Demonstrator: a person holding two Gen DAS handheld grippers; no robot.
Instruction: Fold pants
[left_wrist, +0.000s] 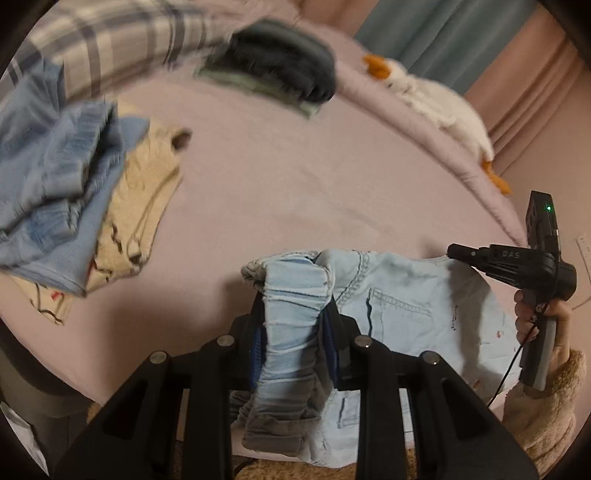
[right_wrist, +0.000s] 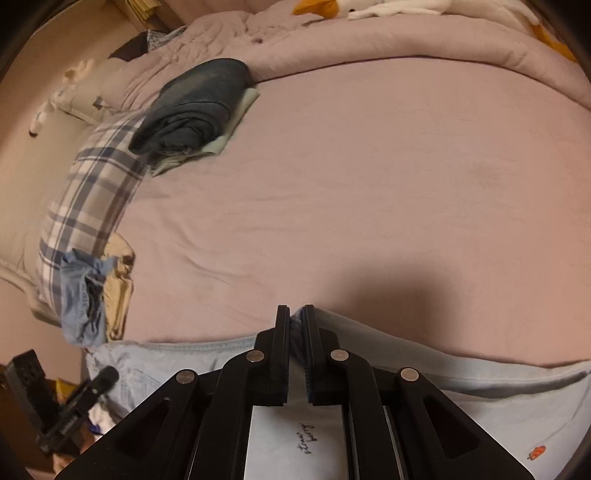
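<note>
Gripping a bunched fold of the light blue pants (left_wrist: 406, 295), your left gripper (left_wrist: 295, 306) sits at lower centre of its own view, pads pressed into the denim. Your right gripper (right_wrist: 295, 325) pinches the garment's upper edge at lower centre of its view, jaws nearly together. Only the left view shows your right hand (left_wrist: 543, 321) on its handle at the right edge. The pants lie along the near edge of the pink bed (right_wrist: 369, 184). Farther off: a blue and cream clothes pile (left_wrist: 74, 199), a dark folded stack (right_wrist: 199, 99), a plaid pillow (right_wrist: 92, 192).
</note>
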